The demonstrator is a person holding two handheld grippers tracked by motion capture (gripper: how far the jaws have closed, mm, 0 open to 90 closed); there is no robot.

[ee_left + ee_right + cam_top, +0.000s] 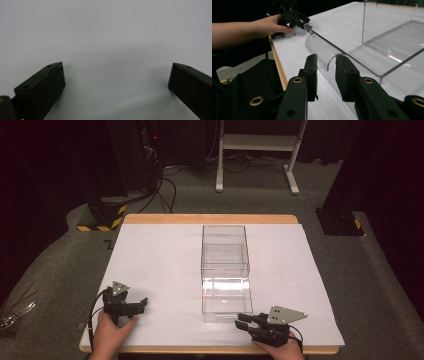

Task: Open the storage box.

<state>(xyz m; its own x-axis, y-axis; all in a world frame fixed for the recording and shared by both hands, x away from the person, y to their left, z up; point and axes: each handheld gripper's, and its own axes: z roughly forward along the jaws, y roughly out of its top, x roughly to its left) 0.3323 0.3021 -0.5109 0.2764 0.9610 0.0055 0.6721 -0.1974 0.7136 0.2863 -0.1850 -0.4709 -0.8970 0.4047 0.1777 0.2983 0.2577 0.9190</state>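
A clear plastic box (225, 270) stands at the middle of the white table top (155, 255), its long side running away from me. In the right gripper view the clear box (387, 37) has a curved lip (317, 46) along its near end. My right gripper (326, 62) is open, its jaws a small gap apart on either side of the lip's end. In the high view this right gripper (241, 320) sits at the box's near right corner. My left gripper (143, 304) rests at the near left, well apart from the box. The left gripper (116, 75) is wide open over bare white surface.
The table's wooden edge (210, 218) shows at the back. Behind it on the floor are a white frame's legs (255, 142), a black base with yellow stripes (102, 217) and a dark post base (340, 222). Metal pieces (12, 312) lie on the floor at the left.
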